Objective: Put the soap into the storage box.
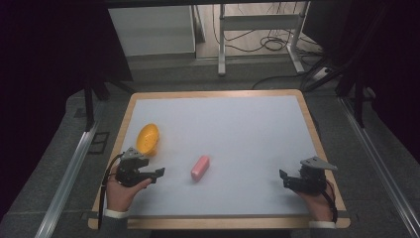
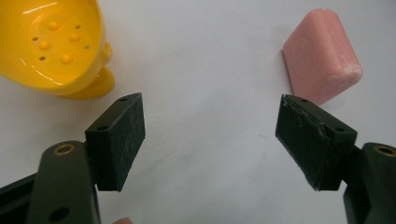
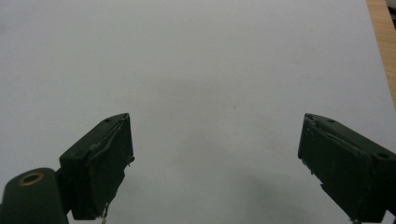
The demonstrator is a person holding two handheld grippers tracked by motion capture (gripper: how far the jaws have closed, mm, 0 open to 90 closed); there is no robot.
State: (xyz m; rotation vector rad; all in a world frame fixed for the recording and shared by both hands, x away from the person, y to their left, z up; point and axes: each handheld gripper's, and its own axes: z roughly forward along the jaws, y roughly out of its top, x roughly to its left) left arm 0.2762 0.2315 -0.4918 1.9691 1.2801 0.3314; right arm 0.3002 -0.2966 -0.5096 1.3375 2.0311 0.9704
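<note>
Lying apart: rounded pink soap bar (image 1: pixel 200 167), glossy yellow perforated dish (image 1: pixel 147 138).

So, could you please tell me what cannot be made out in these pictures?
- Yellow soap dish: the left gripper view's top and left edges cut it off.
- Pink soap bar: any marking is too small in the high view.
- Left gripper: too small in the high view to judge its jaws.

Right tongs (image 3: pixel 215 163) gape wide above bare white tabletop (image 3: pixel 196 70)
</note>
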